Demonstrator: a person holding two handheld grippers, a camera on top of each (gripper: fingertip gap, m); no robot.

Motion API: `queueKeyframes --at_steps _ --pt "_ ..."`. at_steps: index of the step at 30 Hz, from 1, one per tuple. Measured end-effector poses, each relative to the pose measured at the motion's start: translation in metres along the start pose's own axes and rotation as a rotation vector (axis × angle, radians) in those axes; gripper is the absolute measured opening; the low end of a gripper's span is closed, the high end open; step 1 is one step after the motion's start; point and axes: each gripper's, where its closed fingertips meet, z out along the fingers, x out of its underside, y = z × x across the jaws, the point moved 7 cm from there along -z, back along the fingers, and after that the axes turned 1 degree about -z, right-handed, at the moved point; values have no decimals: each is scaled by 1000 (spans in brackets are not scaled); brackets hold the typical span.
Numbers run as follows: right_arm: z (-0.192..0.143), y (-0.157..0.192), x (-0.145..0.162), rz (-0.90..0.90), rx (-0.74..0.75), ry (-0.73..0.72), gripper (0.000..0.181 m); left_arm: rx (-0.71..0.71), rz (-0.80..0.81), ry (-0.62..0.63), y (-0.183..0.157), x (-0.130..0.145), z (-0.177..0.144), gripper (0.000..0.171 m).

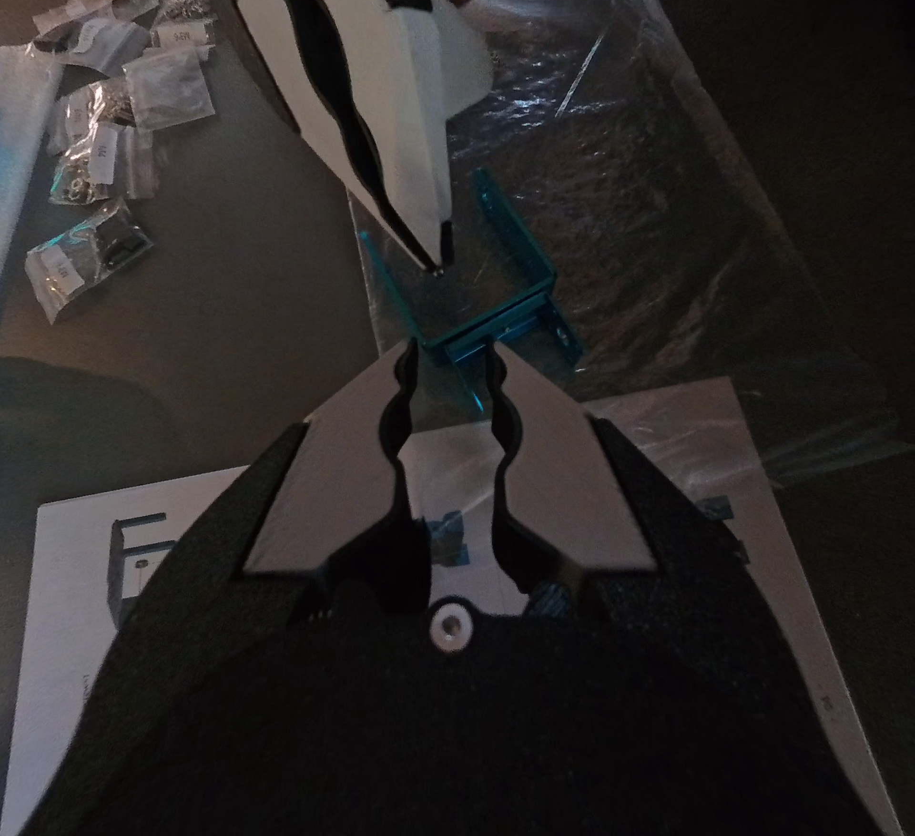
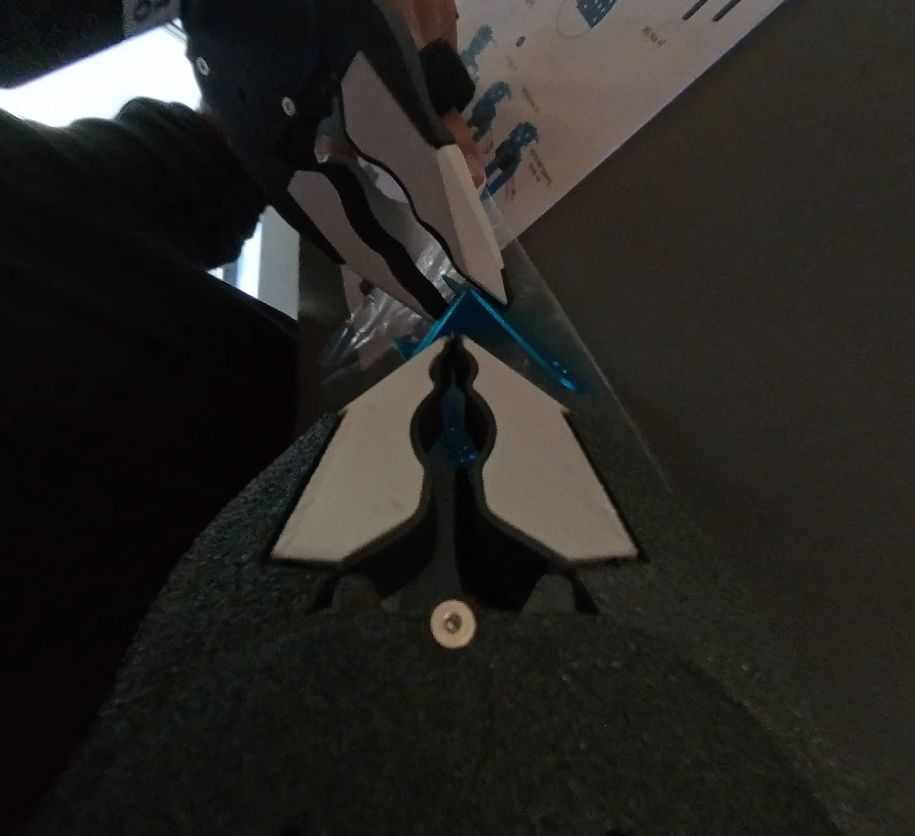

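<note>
A blue metal U-shaped bracket [image 1: 520, 252] lies on clear plastic film on a dark table. My left gripper [image 1: 455, 346] has its jaws a little apart around the bracket's near end plate and grips it. It also shows in the right wrist view [image 2: 468, 302], straddling the bracket's [image 2: 475, 317] upper corner. My right gripper [image 2: 454, 342] is almost closed. In the left wrist view it [image 1: 440, 265] comes down from above and pinches a small screw [image 1: 438, 272] at its tips, just over the bracket's floor between the two side walls.
Several small clear bags of hardware [image 1: 99, 119] lie at the upper left. A printed instruction sheet [image 1: 99, 564] lies under my left gripper and shows in the right wrist view [image 2: 594, 20]. Crinkled clear plastic film [image 1: 619, 119] spreads behind the bracket. A dark sleeve [image 2: 124, 218] is at left. My two grippers' fingertips are within a few centimetres of each other.
</note>
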Motion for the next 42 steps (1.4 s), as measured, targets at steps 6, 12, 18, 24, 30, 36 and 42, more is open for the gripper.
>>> queueKeyframes --at_steps 6,12,18,24,30,36,42 --pt "12 3 4 -27 6 14 0 1 -6 -6 0 -1 0 25" --pt "17 1 4 -56 44 63 0 2 -9 -10 1 -1 -1 23" --pt "18 3 5 -66 36 82 0 2 -7 -8 1 0 0 23" --pt "11 2 2 -95 49 72 0 1 -3 -4 0 0 0 22" --pt "6 6 5 -496 213 227 7 2 0 -1 0 0 0 22" --pt "22 11 0 -758 273 420 10 5 -3 0 0 0 0 22" --pt "31 12 0 -817 190 477 10 7 -2 7 0 1 1 22"
